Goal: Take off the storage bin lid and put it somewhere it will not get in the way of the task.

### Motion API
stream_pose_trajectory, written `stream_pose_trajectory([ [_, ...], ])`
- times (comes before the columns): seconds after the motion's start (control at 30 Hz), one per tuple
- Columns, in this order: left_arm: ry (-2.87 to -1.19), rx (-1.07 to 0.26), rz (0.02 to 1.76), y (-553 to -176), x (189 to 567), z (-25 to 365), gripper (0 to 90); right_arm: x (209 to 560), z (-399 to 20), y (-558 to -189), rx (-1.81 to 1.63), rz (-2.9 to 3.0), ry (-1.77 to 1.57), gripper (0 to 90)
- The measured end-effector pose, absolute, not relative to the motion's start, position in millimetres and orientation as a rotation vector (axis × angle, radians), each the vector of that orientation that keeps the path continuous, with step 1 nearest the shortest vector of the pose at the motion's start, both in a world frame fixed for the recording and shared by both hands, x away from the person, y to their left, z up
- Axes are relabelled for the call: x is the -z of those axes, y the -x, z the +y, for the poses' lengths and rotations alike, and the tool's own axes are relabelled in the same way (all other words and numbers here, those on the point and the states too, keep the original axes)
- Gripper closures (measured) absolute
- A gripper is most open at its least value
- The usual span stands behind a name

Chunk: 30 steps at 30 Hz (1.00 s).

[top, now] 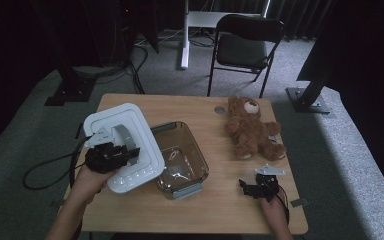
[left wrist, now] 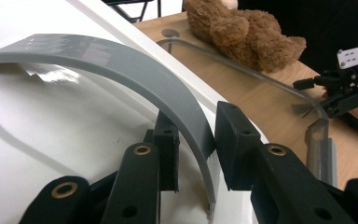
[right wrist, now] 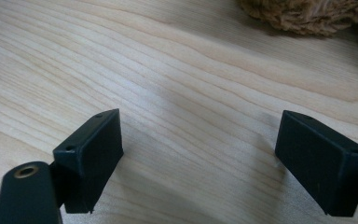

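A white rectangular lid (top: 130, 117) with a curved grey handle (top: 124, 134) is held tilted over the table's left side, partly above a clear plastic container (top: 196, 152). My left gripper (top: 130, 152) is shut on that handle. In the left gripper view the jaws (left wrist: 198, 135) pinch the grey handle strip (left wrist: 135, 65) above the white lid (left wrist: 51, 130). My right gripper (top: 250, 186) rests open near the table's front right, with bare wood between its jaws (right wrist: 200, 154). A brown teddy bear (top: 252, 132) sits just beyond it.
The wooden table (top: 215, 210) has its front edge close to both hands. A folding chair (top: 245, 45) stands behind the table. The container's grey latch (top: 187, 191) juts toward the front. In the left gripper view, the teddy bear (left wrist: 242, 32) and the right gripper (left wrist: 317, 88) lie beyond the container rim (left wrist: 261, 79).
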<state>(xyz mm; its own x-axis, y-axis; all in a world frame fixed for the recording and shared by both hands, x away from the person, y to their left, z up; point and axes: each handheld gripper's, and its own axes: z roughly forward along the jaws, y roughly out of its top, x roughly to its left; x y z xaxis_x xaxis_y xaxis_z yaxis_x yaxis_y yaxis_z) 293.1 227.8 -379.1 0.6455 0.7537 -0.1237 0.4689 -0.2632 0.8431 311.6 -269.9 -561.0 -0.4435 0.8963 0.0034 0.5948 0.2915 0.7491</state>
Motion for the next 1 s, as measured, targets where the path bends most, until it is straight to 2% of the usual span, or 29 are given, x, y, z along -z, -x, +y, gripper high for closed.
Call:
stream_pose_trajectory([
  [0.6,-1.816,-0.352,1.079,-284,408,281,71.8,561,-270,-312,-0.966,2.15,-1.334,14.0],
  [1.0,-1.824,-0.268,1.092,-288,448,291,71.8,561,-270,-312,-0.965,2.149,-1.333,14.0],
])
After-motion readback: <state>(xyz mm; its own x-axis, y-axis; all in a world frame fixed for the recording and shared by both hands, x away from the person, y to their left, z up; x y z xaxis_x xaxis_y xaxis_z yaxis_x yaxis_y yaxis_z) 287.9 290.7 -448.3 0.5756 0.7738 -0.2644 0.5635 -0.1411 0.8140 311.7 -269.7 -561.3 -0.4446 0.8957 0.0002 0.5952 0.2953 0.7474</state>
